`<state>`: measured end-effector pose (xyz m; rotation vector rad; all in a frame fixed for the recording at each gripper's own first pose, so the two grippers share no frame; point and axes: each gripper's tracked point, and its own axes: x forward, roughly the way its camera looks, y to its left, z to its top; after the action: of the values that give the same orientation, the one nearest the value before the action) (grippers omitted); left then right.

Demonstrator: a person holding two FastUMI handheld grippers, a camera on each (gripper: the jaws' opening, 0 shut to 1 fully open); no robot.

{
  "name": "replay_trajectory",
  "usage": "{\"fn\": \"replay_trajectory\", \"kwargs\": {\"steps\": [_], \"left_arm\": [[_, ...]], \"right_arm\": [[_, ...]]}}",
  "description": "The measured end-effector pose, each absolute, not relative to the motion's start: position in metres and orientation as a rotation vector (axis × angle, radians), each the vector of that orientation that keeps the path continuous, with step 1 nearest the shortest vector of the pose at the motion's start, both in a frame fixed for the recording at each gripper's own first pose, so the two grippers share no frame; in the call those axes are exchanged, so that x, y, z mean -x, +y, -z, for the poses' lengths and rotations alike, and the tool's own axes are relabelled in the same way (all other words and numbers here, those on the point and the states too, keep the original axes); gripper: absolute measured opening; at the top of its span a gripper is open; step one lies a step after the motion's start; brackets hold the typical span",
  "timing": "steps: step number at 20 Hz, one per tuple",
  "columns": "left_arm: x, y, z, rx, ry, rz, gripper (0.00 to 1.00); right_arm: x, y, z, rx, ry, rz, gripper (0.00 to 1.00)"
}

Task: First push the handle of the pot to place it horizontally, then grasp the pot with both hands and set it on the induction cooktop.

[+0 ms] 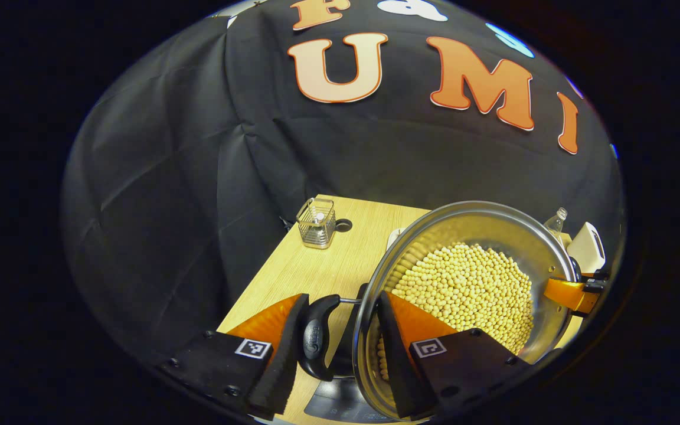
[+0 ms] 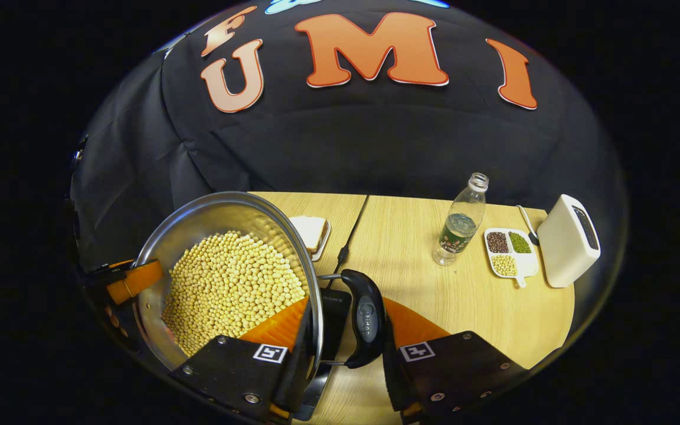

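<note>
Each gripper — left gripper (image 1: 340, 348), right gripper (image 2: 346, 354) — straddled a handle of the pot (image 1: 470, 283), jaws apparently clamped, cooktop (image 1: 340, 404) directly beneath.

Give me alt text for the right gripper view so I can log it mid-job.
The right gripper straddles the steel pot's rim and black side handle, the pot full of pale yellow beans. Behind on the wooden table: a clear plastic bottle, a white divided dish, a white box-shaped appliance.
</note>
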<state>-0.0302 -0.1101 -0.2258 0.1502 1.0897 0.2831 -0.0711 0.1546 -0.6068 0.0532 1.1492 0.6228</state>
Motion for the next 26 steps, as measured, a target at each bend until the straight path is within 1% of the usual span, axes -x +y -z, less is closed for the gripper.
{"fn": "replay_trajectory", "kwargs": {"steps": [8, 12, 24, 25, 26], "left_arm": [[0.034, -0.113, 0.229, -0.090, 1.164, -0.324, 0.73], [0.031, -0.109, 0.225, -0.092, 1.189, -0.328, 0.72], [0.028, -0.114, 0.231, -0.083, 1.246, -0.340, 0.73], [0.026, -0.113, 0.231, -0.095, 1.248, -0.337, 0.73], [0.023, -0.114, 0.229, -0.104, 1.246, -0.333, 0.73]], "right_arm": [[0.060, 0.143, 0.596, -0.008, 1.199, -0.615, 0.55], [0.057, 0.144, 0.594, 0.007, 1.222, -0.608, 0.55], [0.049, 0.140, 0.585, 0.048, 1.267, -0.605, 0.55], [0.048, 0.141, 0.585, 0.051, 1.276, -0.607, 0.51], [0.046, 0.140, 0.585, 0.049, 1.273, -0.609, 0.51]]}}
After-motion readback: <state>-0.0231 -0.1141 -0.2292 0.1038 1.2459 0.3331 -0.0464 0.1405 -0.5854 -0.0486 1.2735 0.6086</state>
